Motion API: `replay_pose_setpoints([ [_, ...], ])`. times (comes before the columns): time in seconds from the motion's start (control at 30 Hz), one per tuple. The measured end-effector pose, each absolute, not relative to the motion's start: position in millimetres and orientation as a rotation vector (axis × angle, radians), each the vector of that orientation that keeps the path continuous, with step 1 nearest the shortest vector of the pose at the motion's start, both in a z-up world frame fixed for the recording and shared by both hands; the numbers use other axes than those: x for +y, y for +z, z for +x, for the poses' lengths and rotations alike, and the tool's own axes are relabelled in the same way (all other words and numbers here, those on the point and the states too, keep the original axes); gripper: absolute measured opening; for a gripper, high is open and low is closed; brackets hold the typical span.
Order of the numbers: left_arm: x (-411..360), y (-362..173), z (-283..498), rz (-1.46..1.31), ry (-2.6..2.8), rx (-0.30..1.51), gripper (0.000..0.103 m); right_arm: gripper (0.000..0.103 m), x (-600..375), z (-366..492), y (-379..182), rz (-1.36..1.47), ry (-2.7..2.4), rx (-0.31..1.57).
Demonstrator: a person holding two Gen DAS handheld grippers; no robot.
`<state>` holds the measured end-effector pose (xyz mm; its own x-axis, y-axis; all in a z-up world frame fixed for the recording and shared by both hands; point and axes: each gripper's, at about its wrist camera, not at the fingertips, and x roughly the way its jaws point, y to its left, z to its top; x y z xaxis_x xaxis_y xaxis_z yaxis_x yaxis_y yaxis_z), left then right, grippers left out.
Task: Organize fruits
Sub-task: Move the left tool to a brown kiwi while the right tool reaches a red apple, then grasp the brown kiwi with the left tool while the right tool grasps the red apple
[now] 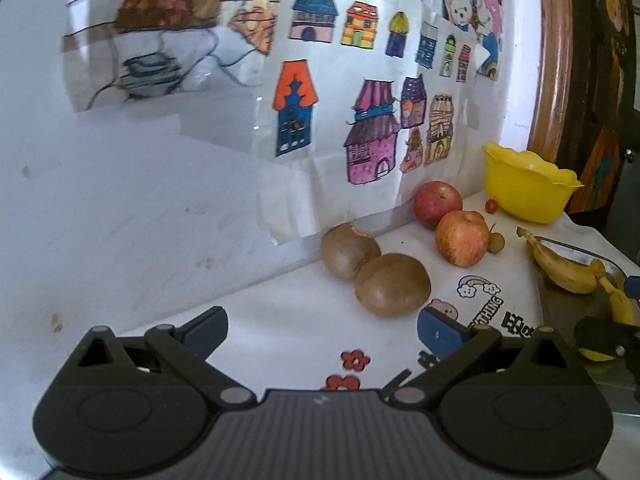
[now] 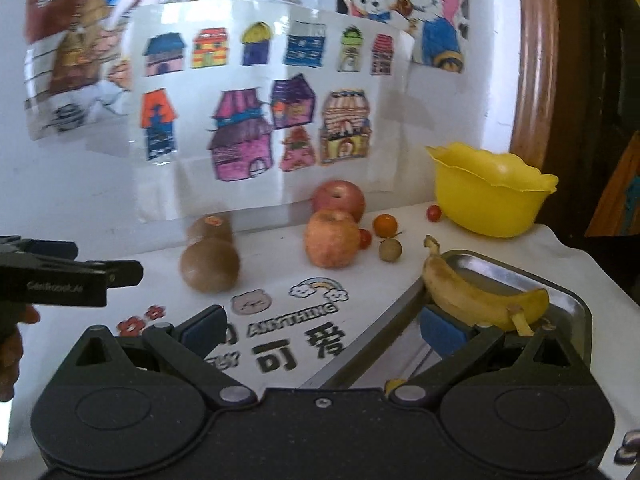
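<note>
Two kiwis (image 1: 374, 266) lie touching each other on the white printed table (image 1: 288, 336) in my left wrist view, just past my left claw (image 1: 322, 330), whose blue pads stand wide apart with nothing between them. At about 1 o'clock from the kiwis sit two red apples (image 1: 450, 222), also touching, with a small tan round fruit (image 1: 496, 242) beside the nearer apple. A cherry tomato (image 1: 491, 205) rests next to the yellow scalloped bowl (image 1: 528, 186) at 2 o'clock, by the wall. A banana (image 1: 564, 266) lies at 3 o'clock on a metal tray (image 1: 576, 256).

In my right wrist view, my right claw (image 2: 322, 330) is also spread wide and grips nothing. Its right pad sits over the metal tray (image 2: 568, 296), just in front of the banana (image 2: 480, 292), which lies across the tray's near corner; I cannot tell whether they touch. The kiwis (image 2: 210, 252) are at 11 o'clock, the apples (image 2: 334, 222) at 12, with a small orange fruit (image 2: 385, 225), a cherry tomato (image 2: 365, 238) and the tan round fruit (image 2: 390, 250) just right of them. Another cherry tomato (image 2: 433, 212) sits near the yellow bowl (image 2: 490, 196) at 1 o'clock. The left claw's black body (image 2: 68, 276) enters at 9 o'clock.
</note>
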<state>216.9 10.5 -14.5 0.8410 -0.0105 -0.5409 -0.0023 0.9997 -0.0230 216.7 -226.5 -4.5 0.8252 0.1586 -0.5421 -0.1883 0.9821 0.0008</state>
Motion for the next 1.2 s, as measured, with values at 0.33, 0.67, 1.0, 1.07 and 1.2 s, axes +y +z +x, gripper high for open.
replay_pose_setpoints([
  [0.33, -9.9, -22.8, 252.9, 0.009, -0.04, 0.593, 0.103, 0.102, -229.5, 231.3, -13.2, 0.024, 0.101, 0.57],
  [0.67, -25.0, -36.2, 275.7, 0.036, -0.085, 0.614, 0.103, 0.102, -243.0, 280.4, -11.1, 0.0, 0.177, 0.538],
  [1.0, -35.6, -46.2, 293.5, 0.029, -0.093, 0.614, 0.103, 0.096, -232.9, 366.3, -29.2, -0.026, 0.265, 0.557],
  [1.07, -37.1, -48.4, 296.4, 0.026, -0.096, 0.617, 0.102, 0.09, -229.0, 376.0, -36.0, -0.022, 0.279, 0.577],
  [1.2, -38.1, -50.0, 298.8, 0.024, -0.113, 0.617, 0.095, 0.084, -219.8, 387.8, -46.2, -0.038, 0.327, 0.597],
])
